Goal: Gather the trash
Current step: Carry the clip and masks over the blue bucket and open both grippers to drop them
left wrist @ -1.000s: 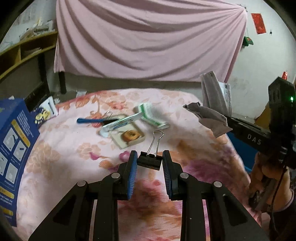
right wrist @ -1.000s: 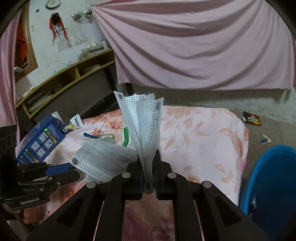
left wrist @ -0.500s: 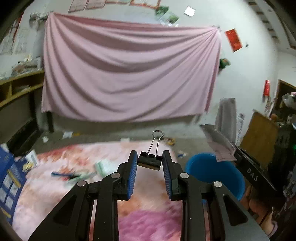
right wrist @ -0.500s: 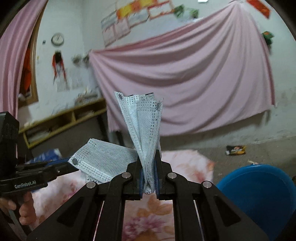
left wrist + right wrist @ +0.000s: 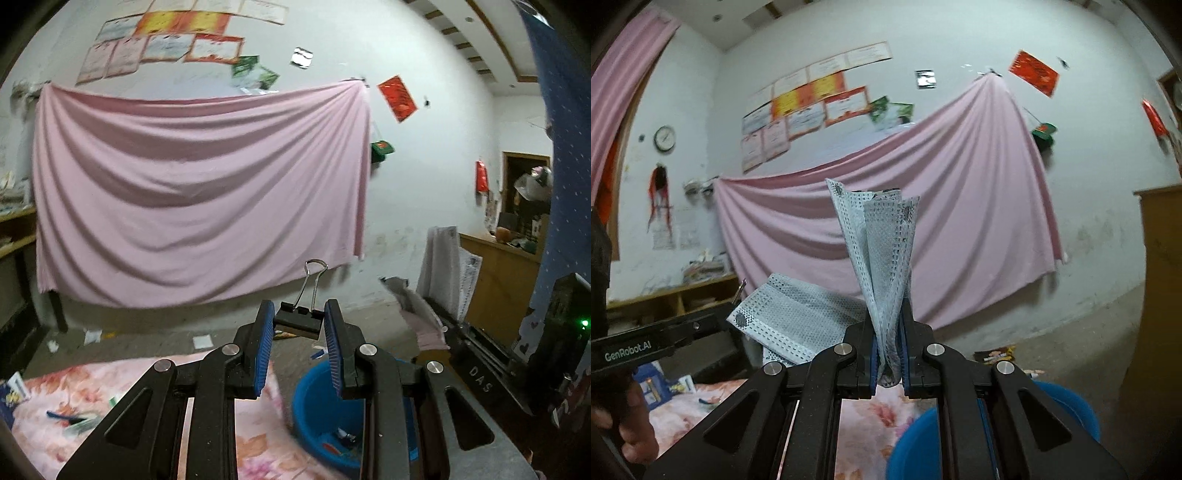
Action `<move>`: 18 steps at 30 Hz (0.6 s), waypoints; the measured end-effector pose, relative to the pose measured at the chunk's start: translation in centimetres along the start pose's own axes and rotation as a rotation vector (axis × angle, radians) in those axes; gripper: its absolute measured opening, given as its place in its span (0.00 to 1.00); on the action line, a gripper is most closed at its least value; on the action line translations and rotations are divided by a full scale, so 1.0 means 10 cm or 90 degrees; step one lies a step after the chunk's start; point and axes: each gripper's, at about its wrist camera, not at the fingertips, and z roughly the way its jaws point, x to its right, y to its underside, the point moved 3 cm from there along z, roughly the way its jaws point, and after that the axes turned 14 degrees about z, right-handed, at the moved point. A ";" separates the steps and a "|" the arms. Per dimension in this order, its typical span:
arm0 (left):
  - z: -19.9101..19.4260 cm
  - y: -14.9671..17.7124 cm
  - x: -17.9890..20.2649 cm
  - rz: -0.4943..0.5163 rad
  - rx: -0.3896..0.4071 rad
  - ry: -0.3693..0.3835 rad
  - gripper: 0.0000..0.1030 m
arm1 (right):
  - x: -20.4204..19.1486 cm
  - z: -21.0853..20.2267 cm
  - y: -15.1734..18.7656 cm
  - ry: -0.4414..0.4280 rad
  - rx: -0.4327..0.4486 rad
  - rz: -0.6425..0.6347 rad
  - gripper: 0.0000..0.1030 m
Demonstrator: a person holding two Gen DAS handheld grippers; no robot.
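My left gripper (image 5: pixel 298 322) is shut on a black binder clip (image 5: pixel 297 323), whose wire handles stick up between the blue pads. Below it, right of centre, sits a blue bucket (image 5: pixel 317 417) with some scraps inside. My right gripper (image 5: pixel 888 341) is shut on grey face masks (image 5: pixel 882 254); one fans upward, another droops to the left. In the left wrist view the right gripper's body (image 5: pixel 476 373) and its masks (image 5: pixel 439 258) show at the right. In the right wrist view the blue bucket (image 5: pixel 1067 410) lies low right, partly behind my fingers.
A floral pink cloth (image 5: pixel 129 406) covers the table, with a blue-handled item and packets on it at far left. A pink sheet (image 5: pixel 192 199) hangs on the wall. A wooden cabinet (image 5: pixel 495 284) stands at right, shelves (image 5: pixel 672 299) at left. Litter lies on the floor.
Both grippers have risen and swung right, away from the table and over to the blue bucket. The clip and the masks stay gripped throughout.
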 end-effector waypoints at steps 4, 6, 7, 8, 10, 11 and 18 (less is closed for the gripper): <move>0.18 -0.02 0.16 0.010 -0.002 0.020 0.22 | 0.22 -0.08 -0.08 0.035 0.006 0.014 0.08; 0.27 -0.01 0.21 0.009 -0.008 0.029 0.22 | 0.29 -0.11 -0.10 0.050 0.004 0.020 0.08; 0.31 0.00 0.26 0.008 -0.011 0.034 0.22 | 0.34 -0.13 -0.11 0.057 0.003 0.022 0.08; 0.35 0.02 0.27 0.007 -0.016 0.038 0.22 | 0.39 -0.13 -0.12 0.070 0.001 0.024 0.08; 0.45 0.04 0.32 0.005 -0.029 0.046 0.22 | 0.47 -0.15 -0.13 0.089 -0.008 0.027 0.08; 0.49 0.05 0.37 0.006 -0.036 0.048 0.22 | 0.51 -0.14 -0.13 0.101 -0.014 0.029 0.08; 0.90 0.22 0.55 -0.004 -0.131 0.075 0.22 | 0.80 0.03 -0.03 0.168 -0.100 0.067 0.08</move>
